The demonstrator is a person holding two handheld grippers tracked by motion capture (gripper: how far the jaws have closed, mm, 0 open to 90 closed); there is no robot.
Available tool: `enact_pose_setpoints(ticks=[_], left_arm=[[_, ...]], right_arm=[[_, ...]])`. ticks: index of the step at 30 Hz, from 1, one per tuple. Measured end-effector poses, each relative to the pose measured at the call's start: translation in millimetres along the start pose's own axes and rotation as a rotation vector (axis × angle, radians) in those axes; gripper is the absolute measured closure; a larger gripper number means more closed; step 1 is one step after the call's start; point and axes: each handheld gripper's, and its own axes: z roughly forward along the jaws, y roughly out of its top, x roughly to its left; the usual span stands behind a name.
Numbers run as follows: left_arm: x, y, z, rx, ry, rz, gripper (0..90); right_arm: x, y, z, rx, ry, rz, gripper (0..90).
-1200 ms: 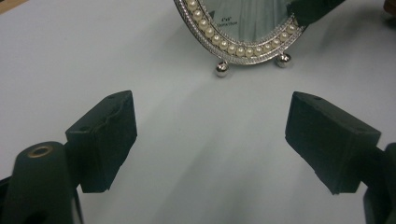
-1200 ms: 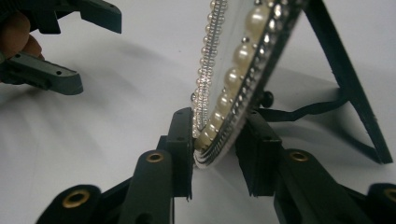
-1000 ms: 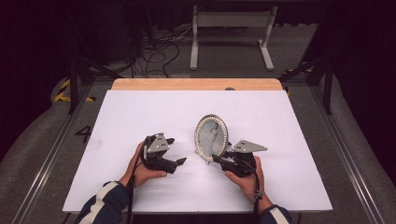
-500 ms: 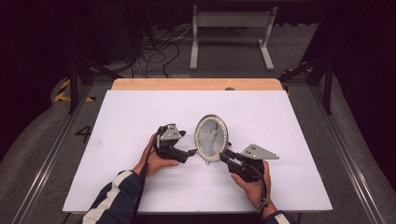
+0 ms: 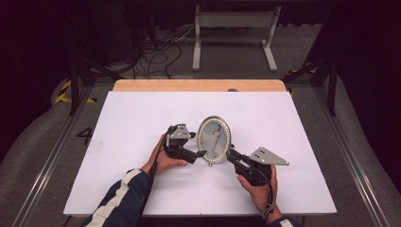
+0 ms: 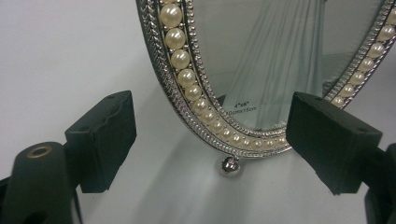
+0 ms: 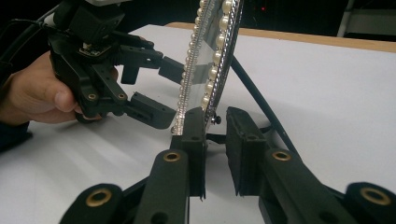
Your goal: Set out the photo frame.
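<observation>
Hard to read what's inside the oval picture frame: from the high view the glass just shows a greyish blur, and in the left gripper view the top of the frame is cut off, with only a small size label legible-ish at the bottom. The frame stands upright near the middle of the white table, pearl rim and a little silver ball foot touching the surface.

The right gripper comes in at the frame's lower right edge. In the right gripper view its jaws have just been closing, and the frame's bottom edge sits between them; one pad looks up against the rim, but I can't tell if both pads actually press. A dark strut behind the frame is mostly hidden.

The left gripper sits just left of the frame, jaws spread wide with the lower rim between them, not touching.

Beyond the table's wooden far edge it's a dark room: tangled cables on grey floor and a white metal stand.
</observation>
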Motion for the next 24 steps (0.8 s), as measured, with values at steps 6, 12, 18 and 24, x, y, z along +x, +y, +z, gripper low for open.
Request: enact_pose_setpoints(ticks=[6, 12, 18, 24], left_arm=[[-1.1, 2.1, 4.7, 0.004, -0.027, -0.009, 18.5], [-2.9, 3.7, 8.7, 0.023, -0.050, 0.001, 19.7], [-4.4, 4.4, 7.5, 0.017, -0.065, -0.004, 23.5], [-3.2, 4.3, 5.3, 0.010, -0.055, -0.010, 29.9]], right_arm=[[1.7, 0.8, 1.0, 0.000, -0.001, -0.001, 81.1], [4.3, 0.6, 4.0, 0.008, -0.007, -0.005, 82.5], [4.4, 1.1, 3.0, 0.004, -0.009, -0.011, 83.2], [3.1, 0.4, 3.5, 0.008, -0.008, -0.009, 83.5]])
